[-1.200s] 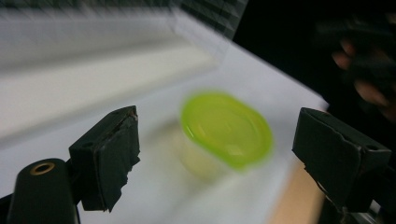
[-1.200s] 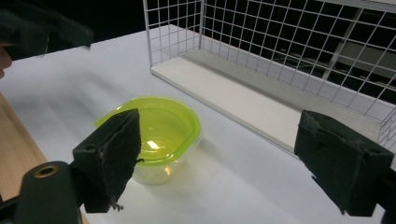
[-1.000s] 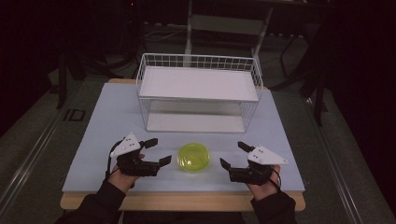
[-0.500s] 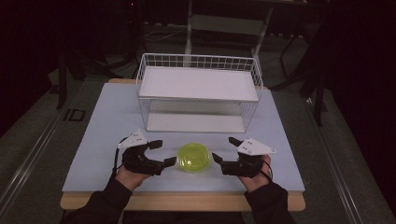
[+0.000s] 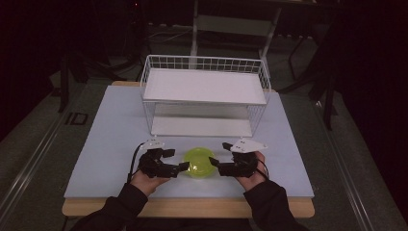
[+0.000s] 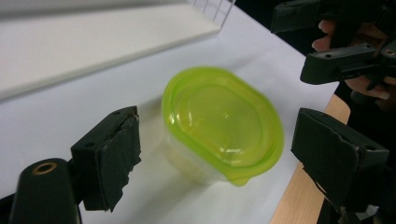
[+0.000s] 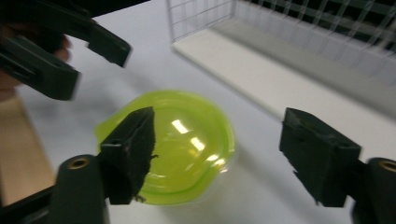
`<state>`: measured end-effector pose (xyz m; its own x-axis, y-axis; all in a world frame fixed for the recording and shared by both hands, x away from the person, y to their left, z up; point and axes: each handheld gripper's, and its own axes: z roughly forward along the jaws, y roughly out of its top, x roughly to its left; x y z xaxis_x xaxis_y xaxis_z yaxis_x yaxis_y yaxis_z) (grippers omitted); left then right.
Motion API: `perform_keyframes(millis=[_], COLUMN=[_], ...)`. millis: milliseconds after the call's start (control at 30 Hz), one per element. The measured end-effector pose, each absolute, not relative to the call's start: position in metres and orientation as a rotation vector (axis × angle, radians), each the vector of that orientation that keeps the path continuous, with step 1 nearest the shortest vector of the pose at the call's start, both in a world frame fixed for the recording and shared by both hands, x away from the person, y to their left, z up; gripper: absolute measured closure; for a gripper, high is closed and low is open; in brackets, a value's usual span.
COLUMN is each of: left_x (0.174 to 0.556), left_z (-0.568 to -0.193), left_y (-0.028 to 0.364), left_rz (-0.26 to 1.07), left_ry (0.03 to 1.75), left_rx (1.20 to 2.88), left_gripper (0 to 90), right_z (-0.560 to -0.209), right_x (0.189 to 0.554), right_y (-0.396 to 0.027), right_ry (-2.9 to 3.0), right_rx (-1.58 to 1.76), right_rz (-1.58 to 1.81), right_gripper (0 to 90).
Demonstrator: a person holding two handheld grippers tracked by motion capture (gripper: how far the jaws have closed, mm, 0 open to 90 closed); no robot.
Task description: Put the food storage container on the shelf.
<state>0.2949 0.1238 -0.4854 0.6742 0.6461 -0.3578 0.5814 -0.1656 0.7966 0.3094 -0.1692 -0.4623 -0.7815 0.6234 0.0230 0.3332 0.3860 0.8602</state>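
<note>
A yellow-green lidded plastic container (image 5: 199, 162) (image 6: 222, 123) (image 7: 177, 144) sits on the white mat near the table's front edge. My left gripper (image 5: 177, 160) (image 6: 224, 154) is open at its left side, jaws spread wide on either side of it without touching. My right gripper (image 5: 219, 155) (image 7: 229, 154) is open at its right side, one jaw over the lid's near edge, the other off towards the rack. Each gripper view also shows the other gripper beyond the container, the right one (image 6: 336, 46) and the left one (image 7: 56, 51).
A white wire rack (image 5: 204, 86) with a flat top shelf and a low bottom shelf stands behind the container at mid-table. The white mat (image 5: 110, 139) extends to both sides. A wooden table edge (image 5: 192, 208) runs along the front.
Both grippers have moved inward from the sides, closing in on the container between them. The container has not moved.
</note>
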Motion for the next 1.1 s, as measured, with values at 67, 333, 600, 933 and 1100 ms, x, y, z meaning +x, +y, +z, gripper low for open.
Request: perform_keyframes(millis=[67,333,600,933,1100], left_x=[0.297,0.301,0.302,0.299,0.297], left_z=[-0.493,-0.507,-0.511,-0.512,-0.511], left_y=[0.124,0.121,0.121,0.122,0.120], left_rz=[0.054,-0.044,-0.067,-0.135,-0.200], left_ry=[1.024,1.086,1.099,1.099,1.067], left_rx=[1.845,1.834,1.818,1.798,1.841], left_gripper=[22.5,38.5,54.3,65.4,69.8], right_z=[-0.466,-0.477,-0.490,-0.491,-0.488], right_x=[0.313,0.328,0.341,0.340,0.339], right_y=[-0.168,-0.173,-0.175,-0.169,-0.177], right_ry=[2.374,2.448,2.529,2.653,2.664], right_rx=[0.850,1.037,1.234,1.325,1.351], right_rz=[1.358,1.407,1.355,1.353,1.390], right_gripper=[27.1,31.3,35.7,58.1,74.2])
